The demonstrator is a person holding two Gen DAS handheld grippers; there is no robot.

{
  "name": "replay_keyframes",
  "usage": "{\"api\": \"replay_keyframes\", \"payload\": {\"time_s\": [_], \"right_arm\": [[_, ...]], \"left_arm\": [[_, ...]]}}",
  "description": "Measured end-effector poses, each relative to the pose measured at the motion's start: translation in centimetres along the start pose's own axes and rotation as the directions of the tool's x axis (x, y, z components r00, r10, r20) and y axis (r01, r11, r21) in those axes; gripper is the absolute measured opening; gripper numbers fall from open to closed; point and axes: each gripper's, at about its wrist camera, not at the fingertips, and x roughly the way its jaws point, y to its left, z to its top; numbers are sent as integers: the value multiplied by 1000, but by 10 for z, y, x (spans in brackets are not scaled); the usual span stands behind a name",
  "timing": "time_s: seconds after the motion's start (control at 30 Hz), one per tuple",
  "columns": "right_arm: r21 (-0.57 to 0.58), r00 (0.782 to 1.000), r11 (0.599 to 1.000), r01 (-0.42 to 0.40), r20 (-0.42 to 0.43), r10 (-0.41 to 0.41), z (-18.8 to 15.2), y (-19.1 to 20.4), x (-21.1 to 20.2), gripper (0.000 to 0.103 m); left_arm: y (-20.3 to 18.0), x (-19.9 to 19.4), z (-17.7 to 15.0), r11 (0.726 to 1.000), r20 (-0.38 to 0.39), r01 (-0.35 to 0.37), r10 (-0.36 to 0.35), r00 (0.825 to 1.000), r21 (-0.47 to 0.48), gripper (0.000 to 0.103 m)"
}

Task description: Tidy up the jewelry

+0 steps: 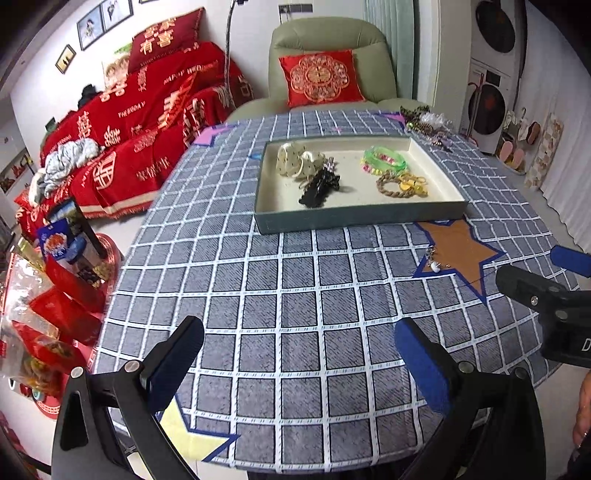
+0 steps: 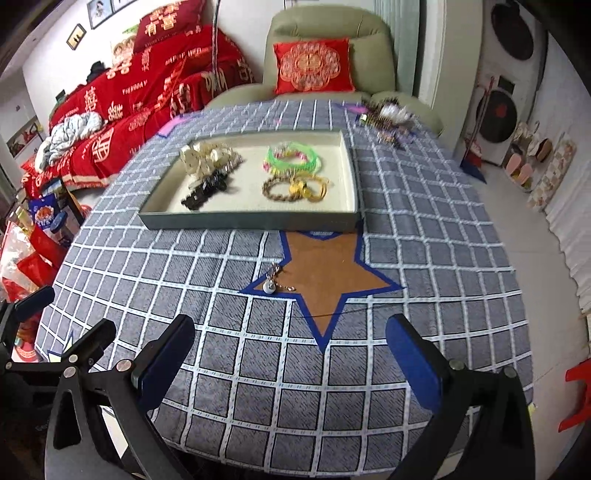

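Grey checked cloth covers the bench (image 2: 221,369); both tongs, left (image 1: 299,354) and right (image 2: 290,350), gape empty, a silver pendant chain (image 2: 275,283) ahead of the right.

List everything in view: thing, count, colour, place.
tray: 1, grey-green outside, cream inside, centre of table
hair bows: a few, cream, tray back left
hair clips: count unclear, black, tray front left
bangles: several, green and pink, tray back right
bracelets: several, brown and gold, tray front right
pendant chain: 1, silver with white disc, left edge of brown star patch
jewelry pile: count unclear, mixed, far right table corner
tablecloth: 1, grey with white grid
armchair: 1, green, behind table
cushion: 1, red, on armchair
left hand-held gripper: open
right hand-held gripper: open
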Motion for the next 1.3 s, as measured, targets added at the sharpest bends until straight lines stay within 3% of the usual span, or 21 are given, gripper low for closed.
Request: {"api": "replay_keyframes", "payload": {"time_s": [0.23, 0.5, 1.3], "right_arm": [[-26, 993, 999, 41, 115, -38, -3, 10, -38, 103], [-10, 982, 998, 58, 178, -55, -3, 11, -59, 103], [-14, 980, 998, 56, 191, -52, -3, 13, -64, 103]], "left_arm": [[2, -29, 0, 1000, 65, 8, -7, 998, -19, 103], [7, -42, 1, 999, 101, 4, 1, 995, -50, 103], [7, -49, 3, 998, 110, -10, 16, 994, -60, 103]]}}
